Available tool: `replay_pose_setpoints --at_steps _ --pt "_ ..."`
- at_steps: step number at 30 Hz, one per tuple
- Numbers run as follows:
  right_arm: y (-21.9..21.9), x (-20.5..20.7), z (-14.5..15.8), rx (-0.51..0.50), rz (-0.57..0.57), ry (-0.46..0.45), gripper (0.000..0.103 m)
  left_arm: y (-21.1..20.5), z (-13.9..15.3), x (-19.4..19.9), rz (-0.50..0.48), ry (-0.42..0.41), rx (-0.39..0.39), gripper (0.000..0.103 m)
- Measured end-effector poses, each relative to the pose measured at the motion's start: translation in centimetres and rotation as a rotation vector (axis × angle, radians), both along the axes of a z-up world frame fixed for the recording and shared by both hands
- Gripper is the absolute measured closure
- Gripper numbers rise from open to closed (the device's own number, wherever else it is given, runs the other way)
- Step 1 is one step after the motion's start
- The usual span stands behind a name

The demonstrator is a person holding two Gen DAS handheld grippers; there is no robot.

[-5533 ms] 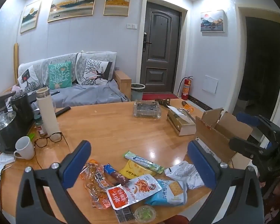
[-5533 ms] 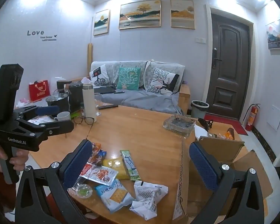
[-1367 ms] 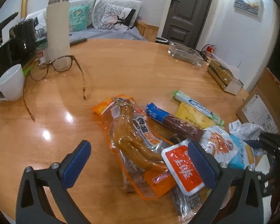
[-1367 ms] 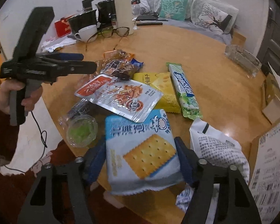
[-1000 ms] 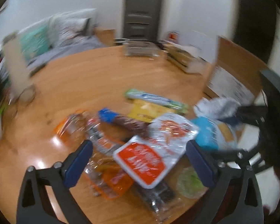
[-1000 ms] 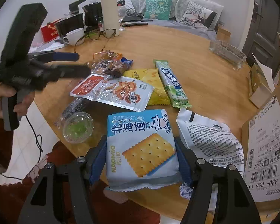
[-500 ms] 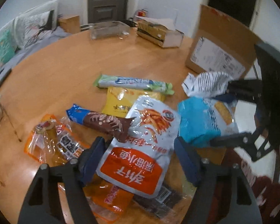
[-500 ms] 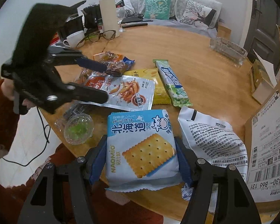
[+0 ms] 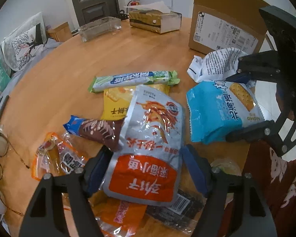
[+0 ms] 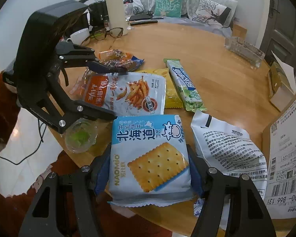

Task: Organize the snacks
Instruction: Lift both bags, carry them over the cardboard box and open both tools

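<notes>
Snack packs lie on a round wooden table (image 9: 55, 73). My left gripper (image 9: 146, 169) is shut on the silver and orange fish snack pouch (image 9: 148, 144), which also shows in the right wrist view (image 10: 128, 92). My right gripper (image 10: 148, 169) is shut on the blue cracker pack (image 10: 148, 154), seen in the left wrist view (image 9: 219, 110) held just above the table edge. A green wafer bar (image 9: 132, 80), a yellow pack (image 9: 116, 104), a brown and blue bar (image 9: 94, 130), orange sausage packs (image 9: 55, 156) and a white bag (image 9: 215, 65) lie around them.
A cardboard box (image 9: 227, 23) stands at the right, beside a tissue box (image 9: 155, 19) and a clear tray (image 9: 98, 28). A green jelly cup (image 10: 81, 136) sits at the table edge. Glasses (image 10: 108, 32), a thermos (image 10: 116, 9), a cup (image 10: 79, 35) and kettles stand at the far left.
My left gripper swung from the sausage packs to the fish snack pouch and closed on it. My right gripper closed on the cracker pack earlier and has held it since.
</notes>
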State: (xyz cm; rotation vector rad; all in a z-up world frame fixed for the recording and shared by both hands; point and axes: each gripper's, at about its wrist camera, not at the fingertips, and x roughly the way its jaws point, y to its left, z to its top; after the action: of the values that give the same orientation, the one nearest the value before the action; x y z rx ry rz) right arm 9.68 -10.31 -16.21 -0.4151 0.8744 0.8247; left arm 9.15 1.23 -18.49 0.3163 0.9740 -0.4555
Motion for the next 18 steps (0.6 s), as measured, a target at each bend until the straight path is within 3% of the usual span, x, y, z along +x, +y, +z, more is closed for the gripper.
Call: replay_pose_setpoints --at_steps 7,10,15,18 --pt "0.1 0.0 -0.1 -0.004 -0.003 -0.006 0.037 -1.1 0.3 -0.9 -0.011 -0.080 0.075 0.028" --pt "0.1 0.0 -0.1 -0.006 -0.004 -0.003 0.037 -0.9 0.9 -1.2 -0.014 -0.112 0.066 0.028" --pt "0.1 0.0 -0.1 -0.005 -0.003 0.000 0.037 -1.4 0.2 -0.8 -0.030 -0.081 0.101 0.029" --pt "0.1 0.0 -0.1 -0.002 -0.004 0.002 0.037 -1.3 0.1 -0.5 -0.028 -0.052 0.065 0.037"
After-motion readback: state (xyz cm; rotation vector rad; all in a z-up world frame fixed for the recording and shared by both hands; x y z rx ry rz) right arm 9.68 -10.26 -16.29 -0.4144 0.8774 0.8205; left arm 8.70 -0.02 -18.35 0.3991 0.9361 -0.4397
